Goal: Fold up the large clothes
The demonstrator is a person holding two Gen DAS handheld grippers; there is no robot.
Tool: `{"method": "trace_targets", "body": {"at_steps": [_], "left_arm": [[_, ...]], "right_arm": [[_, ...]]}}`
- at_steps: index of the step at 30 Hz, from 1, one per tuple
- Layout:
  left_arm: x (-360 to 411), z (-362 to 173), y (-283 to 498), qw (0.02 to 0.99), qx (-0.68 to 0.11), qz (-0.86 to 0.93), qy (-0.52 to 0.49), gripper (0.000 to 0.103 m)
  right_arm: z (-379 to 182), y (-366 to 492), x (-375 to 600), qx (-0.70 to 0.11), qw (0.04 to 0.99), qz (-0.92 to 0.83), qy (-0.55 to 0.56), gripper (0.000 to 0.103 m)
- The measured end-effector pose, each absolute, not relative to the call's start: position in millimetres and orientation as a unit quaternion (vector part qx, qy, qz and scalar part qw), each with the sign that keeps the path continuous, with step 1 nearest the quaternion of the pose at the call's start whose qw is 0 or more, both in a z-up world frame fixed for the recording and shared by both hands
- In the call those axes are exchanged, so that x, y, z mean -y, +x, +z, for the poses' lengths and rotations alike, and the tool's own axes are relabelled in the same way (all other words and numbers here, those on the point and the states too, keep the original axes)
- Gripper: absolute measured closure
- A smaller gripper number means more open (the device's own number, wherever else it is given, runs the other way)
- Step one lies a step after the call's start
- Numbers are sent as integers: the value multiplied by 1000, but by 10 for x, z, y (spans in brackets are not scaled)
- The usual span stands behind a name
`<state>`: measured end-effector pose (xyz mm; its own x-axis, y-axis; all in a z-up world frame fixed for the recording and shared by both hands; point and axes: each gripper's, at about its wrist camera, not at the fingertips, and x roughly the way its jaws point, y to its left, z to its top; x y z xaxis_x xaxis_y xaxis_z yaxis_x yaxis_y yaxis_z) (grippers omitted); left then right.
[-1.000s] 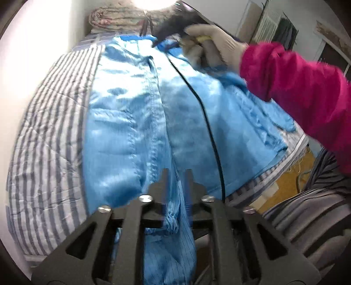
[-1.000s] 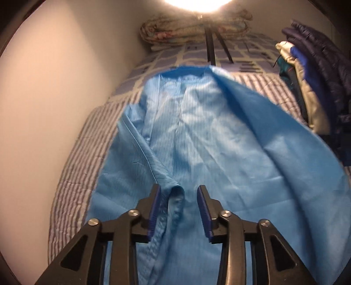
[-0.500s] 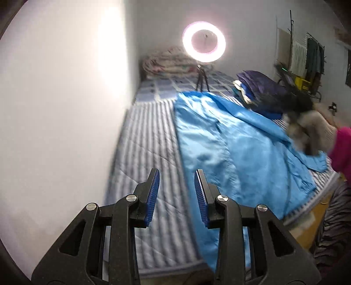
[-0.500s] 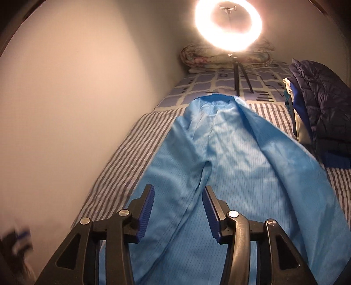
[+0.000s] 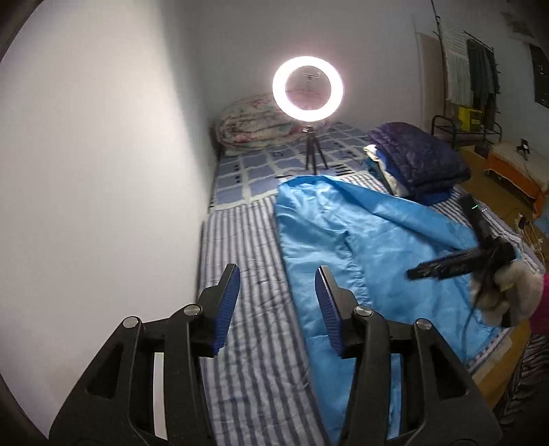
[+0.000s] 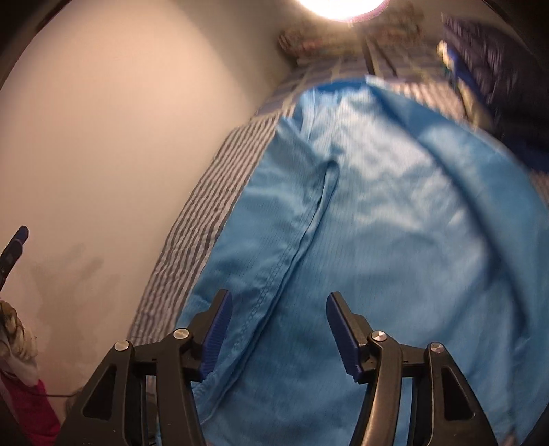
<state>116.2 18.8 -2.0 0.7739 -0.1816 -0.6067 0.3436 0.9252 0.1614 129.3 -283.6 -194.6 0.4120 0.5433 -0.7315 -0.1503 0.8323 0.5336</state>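
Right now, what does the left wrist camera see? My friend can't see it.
An open left gripper holds nothing above a striped bed where a big blue garment lies spread out. Behind it glows a ring light; the right gripper is on the right.

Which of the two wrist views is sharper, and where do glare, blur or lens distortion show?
Left wrist view: sharp, ring light glares white, the fisheye bows the wall. Right wrist view: motion-blurred, worst at the folded bedding and upper right; the ring light blows out the top edge; the blue garment looks smeared.
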Motion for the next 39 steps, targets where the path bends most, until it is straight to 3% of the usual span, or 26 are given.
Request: {"method": "trace_targets", "body": {"at_steps": [11,14,16,18,24,33,34,35,39], "left_arm": [[-326,-1129,1015,885,-433,-159,61,53],[-509,-1605,902,861,-485,-152,12,52],[-607,-1883,840,843,-517,-148,-20,52],[-664,-2108,803,824,-543,-154,-51,52],[-649,-2223,795,805,-558,-176,-101,52],[-317,-2516,876,780,-581,-194,-130,52],[-272,-2502,852,789,-573,-191,-112,67],[-239,-2508,839,792,-573,-188,-94,93],[-266,-2518,836,795,-573,-178,-87,94]], "right_arm": [[-2646,1686,2415,-561,765,212,235,43],[-2753,1751,2307,-568,757,219,235,65],[-2774,1780,2220,-569,757,227,228,89],[-2763,1806,2126,-570,764,224,203,102],[-2493,1911,2099,-551,801,211,105,103],[-2729,1989,2213,-572,771,228,163,103],[-2737,1964,2200,-574,767,233,166,103],[-2747,1946,2183,-576,767,233,160,103],[-2704,1909,2124,-563,796,200,99,102]]}}
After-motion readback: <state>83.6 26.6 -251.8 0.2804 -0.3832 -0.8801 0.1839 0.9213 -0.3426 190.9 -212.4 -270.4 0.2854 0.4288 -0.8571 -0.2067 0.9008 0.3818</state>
